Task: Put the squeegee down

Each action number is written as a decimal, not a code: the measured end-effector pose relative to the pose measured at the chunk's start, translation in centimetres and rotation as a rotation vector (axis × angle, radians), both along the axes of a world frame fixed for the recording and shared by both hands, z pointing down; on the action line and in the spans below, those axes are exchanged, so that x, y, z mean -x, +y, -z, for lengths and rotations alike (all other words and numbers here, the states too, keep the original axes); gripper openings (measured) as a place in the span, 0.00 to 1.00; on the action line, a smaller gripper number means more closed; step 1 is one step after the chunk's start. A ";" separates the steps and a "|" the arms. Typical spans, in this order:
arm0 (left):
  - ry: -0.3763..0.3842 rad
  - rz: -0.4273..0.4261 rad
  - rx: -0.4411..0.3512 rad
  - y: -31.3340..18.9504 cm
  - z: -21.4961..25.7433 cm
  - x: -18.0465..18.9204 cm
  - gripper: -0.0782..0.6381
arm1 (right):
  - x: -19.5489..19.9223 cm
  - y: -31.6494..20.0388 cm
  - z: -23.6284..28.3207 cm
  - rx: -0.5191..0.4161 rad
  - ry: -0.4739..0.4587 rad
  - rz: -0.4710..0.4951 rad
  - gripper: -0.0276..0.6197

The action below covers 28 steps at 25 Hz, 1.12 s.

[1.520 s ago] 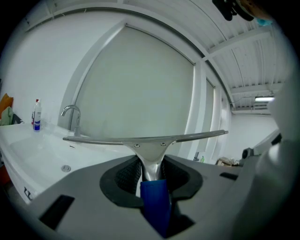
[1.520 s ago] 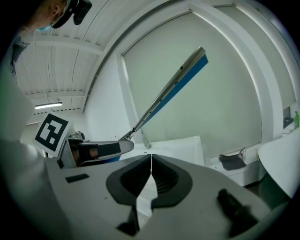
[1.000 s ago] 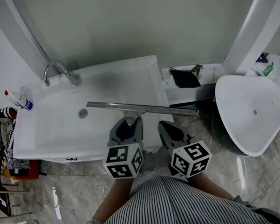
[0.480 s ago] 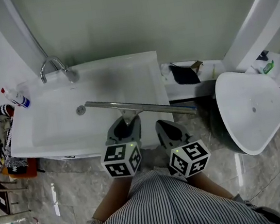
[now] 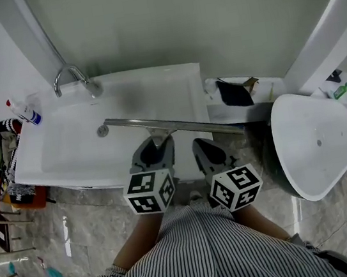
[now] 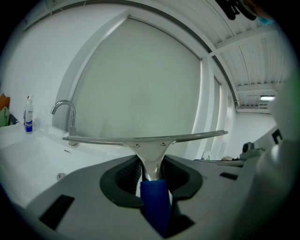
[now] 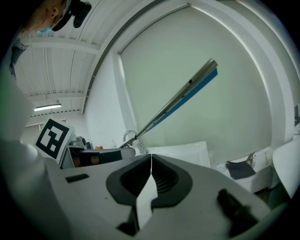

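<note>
1. L gripper (image 6: 151, 176): fingers clamped on blue handle of the long metal-bladed squeegee (image 5: 170, 126). Blade is horizontal, in air over front of white rectangular sink (image 5: 60, 155), right end sticking out past sink's right edge.
2. R gripper (image 7: 149, 174): fingers together, nothing btw them. Sits just beside L one, not touching squeegee.
3. Step in hand, prob: lower squeegee onto a flat spot, then release. Not down yet.
4. To do well: hold blade level, go down slow till blade + handle both rest. Pick a spot fully supported, no overhang, else it may tip off on release.
5. Avoid curved chrome faucet (image 5: 72, 77) at back left. Open fingers only once weight is carried, then pull straight back.
</note>
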<state>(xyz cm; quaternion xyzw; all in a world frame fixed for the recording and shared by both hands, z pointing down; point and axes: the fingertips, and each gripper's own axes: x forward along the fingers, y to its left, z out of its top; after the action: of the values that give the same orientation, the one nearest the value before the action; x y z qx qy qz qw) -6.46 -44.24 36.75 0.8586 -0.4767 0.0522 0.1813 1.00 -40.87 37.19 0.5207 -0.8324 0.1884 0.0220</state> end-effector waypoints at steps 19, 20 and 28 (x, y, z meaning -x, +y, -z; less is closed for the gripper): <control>-0.022 0.001 0.026 -3.3 -1.3 -3.2 0.29 | -4.4 -2.3 -1.3 0.032 -0.011 -0.007 0.07; -0.025 -0.002 0.030 -3.5 -1.4 -3.3 0.29 | -4.4 -2.4 -1.4 0.037 -0.012 -0.007 0.07; -0.045 -0.007 0.074 -4.7 -3.0 -3.8 0.28 | -5.1 -3.3 -3.1 0.088 -0.023 -0.009 0.07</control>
<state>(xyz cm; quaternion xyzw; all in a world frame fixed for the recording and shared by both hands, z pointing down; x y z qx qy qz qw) -2.63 -48.94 39.76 0.8515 -0.4756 0.0895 0.2020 6.07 -44.18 40.25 0.5210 -0.8210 0.2309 0.0346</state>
